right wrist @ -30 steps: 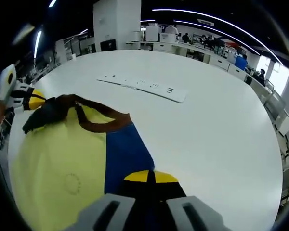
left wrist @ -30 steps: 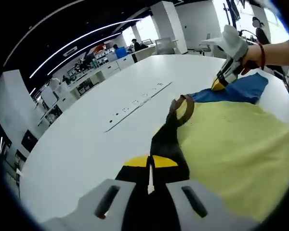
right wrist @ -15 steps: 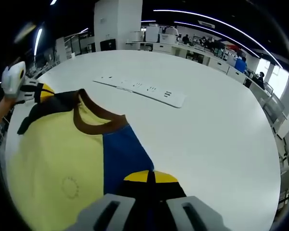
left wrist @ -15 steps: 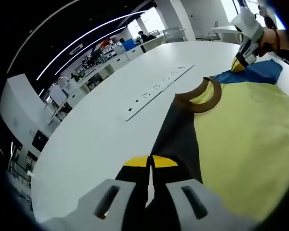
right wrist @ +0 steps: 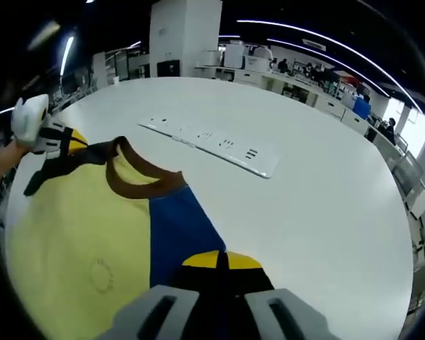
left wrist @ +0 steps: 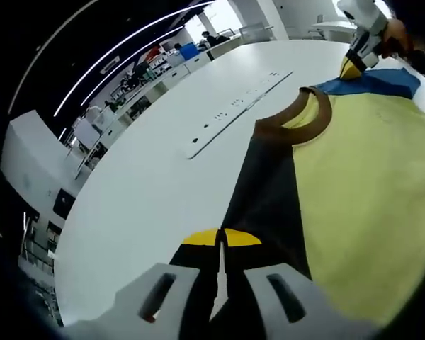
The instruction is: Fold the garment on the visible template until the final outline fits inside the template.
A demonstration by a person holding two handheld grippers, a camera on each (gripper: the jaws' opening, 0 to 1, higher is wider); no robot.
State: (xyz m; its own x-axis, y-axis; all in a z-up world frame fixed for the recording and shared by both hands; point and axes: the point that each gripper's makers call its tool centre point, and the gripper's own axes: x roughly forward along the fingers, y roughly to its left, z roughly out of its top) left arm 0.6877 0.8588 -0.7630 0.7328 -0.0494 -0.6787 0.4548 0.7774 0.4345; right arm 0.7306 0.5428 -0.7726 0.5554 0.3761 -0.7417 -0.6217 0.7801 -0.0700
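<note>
The garment (right wrist: pixel 85 234) lies stretched on the white table (right wrist: pixel 319 212), each claw (left wrist: pixel 220 237) (right wrist: pixel 220 258) clamped on a sleeve.

— What is counted on the white table (right wrist: pixel 326 212)?
— One garment (right wrist: pixel 78 234) is seen, made of three colour panels: one yellow, one blue, one black, with one brown collar (right wrist: pixel 138 177).
— And the tools?
— Two grippers are counted: the left gripper (left wrist: pixel 220 241) and the right gripper (right wrist: pixel 220 261).
— Anything else?
— One long white strip (right wrist: pixel 212 145) is laid on the table.
</note>
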